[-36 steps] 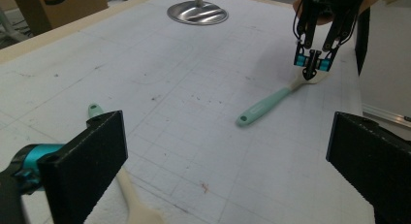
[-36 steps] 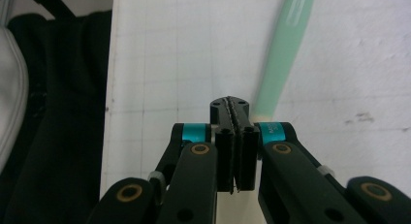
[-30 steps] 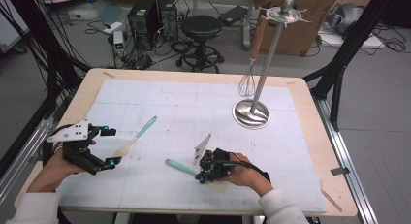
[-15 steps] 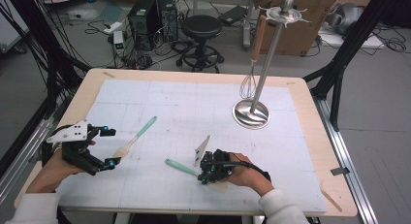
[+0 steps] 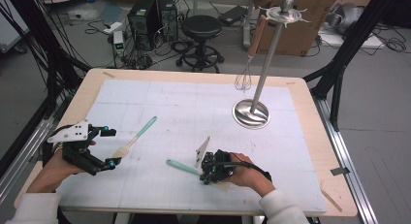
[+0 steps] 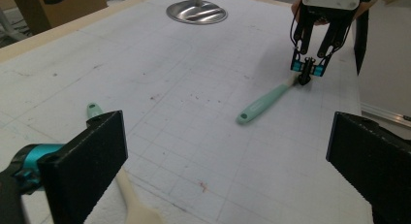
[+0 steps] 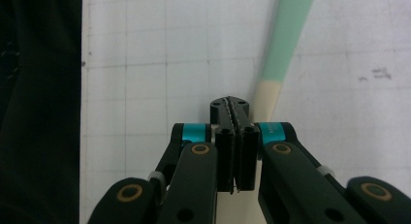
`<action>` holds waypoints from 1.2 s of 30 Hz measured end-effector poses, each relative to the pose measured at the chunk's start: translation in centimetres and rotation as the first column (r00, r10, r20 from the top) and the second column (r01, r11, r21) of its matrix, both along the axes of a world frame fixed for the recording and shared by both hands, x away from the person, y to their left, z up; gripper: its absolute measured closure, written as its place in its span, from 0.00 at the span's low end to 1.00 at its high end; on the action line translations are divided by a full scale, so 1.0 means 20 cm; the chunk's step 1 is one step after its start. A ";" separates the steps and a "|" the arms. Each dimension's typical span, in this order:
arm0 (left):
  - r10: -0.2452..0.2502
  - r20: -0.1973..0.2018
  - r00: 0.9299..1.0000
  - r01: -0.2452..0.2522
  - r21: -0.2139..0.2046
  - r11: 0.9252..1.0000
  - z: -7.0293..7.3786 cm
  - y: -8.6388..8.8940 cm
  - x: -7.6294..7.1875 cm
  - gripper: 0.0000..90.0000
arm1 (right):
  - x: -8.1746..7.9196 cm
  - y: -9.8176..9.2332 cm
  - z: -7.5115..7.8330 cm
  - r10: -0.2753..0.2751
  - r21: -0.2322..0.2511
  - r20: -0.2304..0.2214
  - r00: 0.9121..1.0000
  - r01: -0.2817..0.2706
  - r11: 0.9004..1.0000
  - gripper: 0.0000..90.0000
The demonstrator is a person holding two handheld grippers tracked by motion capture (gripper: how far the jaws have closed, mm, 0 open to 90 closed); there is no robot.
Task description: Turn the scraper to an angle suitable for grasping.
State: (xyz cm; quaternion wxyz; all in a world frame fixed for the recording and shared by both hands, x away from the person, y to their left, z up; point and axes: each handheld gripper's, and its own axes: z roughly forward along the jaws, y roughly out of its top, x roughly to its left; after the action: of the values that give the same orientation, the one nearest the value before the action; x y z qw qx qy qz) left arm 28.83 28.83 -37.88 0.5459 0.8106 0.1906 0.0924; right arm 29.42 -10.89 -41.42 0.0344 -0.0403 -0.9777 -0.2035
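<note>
Two flat spatulas with mint-green plastic handles and cream blades lie on the white gridded table mat (image 5: pixel 194 107). The right gripper (image 5: pixel 207 168), jaws pinched together with nothing visibly between them, touches down beside one spatula (image 5: pixel 181 166). The left gripper (image 5: pixel 107 146) gapes wide around the other spatula's (image 5: pixel 138 135) blade.

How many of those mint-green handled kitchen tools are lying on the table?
2: one spatula beside the left gripper; the other spatula lies at the right gripper. None seem hidden.

Left gripper (image 5: pixel 110 147) fingers spread wide; right gripper (image 5: pixel 207 169) fingers pressed together.
</note>
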 end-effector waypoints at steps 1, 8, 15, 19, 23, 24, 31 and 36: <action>0.000 0.000 1.000 0.000 0.002 1.000 0.00 0.00 0.00 0.02 | 0.00 -0.01 0.00 -0.004 0.000 0.000 1.000 0.004 1.000 0.99; 0.001 0.002 1.000 -0.001 0.002 1.000 0.00 0.00 0.00 0.02 | 0.03 -0.08 0.00 -0.033 -0.001 -0.006 0.999 0.033 0.999 0.99; 0.002 -0.003 1.000 -0.002 0.008 1.000 0.00 0.00 0.00 0.02 | 0.04 -0.17 0.00 -0.068 -0.010 -0.014 0.998 0.068 0.998 0.99; 0.002 -0.005 1.000 -0.002 0.008 1.000 -0.01 0.00 0.00 0.02 | 0.05 -0.23 0.00 -0.091 -0.009 -0.013 0.996 0.091 0.996 0.99; 0.000 -0.006 1.000 0.000 0.010 1.000 -0.01 -0.01 0.00 0.02 | 0.06 -0.29 0.00 -0.113 -0.012 -0.020 0.993 0.113 0.994 0.99; 0.000 -0.006 1.000 0.000 0.010 1.000 -0.01 -0.01 0.00 0.02 | 0.07 -0.30 0.00 -0.117 -0.013 -0.020 0.993 0.117 0.993 0.99; 0.002 -0.007 1.000 -0.002 0.013 1.000 -0.01 -0.01 0.00 0.02 | 0.08 -0.39 0.01 -0.156 -0.017 -0.021 0.987 0.156 0.988 0.99; 0.009 -0.009 1.000 -0.009 0.010 1.000 -0.01 0.00 0.00 0.02 | 0.09 -0.45 0.01 -0.176 -0.019 -0.028 0.984 0.176 0.984 0.99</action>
State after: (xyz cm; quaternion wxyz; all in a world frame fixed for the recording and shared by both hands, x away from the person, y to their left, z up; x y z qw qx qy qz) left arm 28.75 28.90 -38.17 0.5404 0.8130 0.1964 0.0921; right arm 31.17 -19.95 -41.27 0.0302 -0.1297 -0.9713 -0.1969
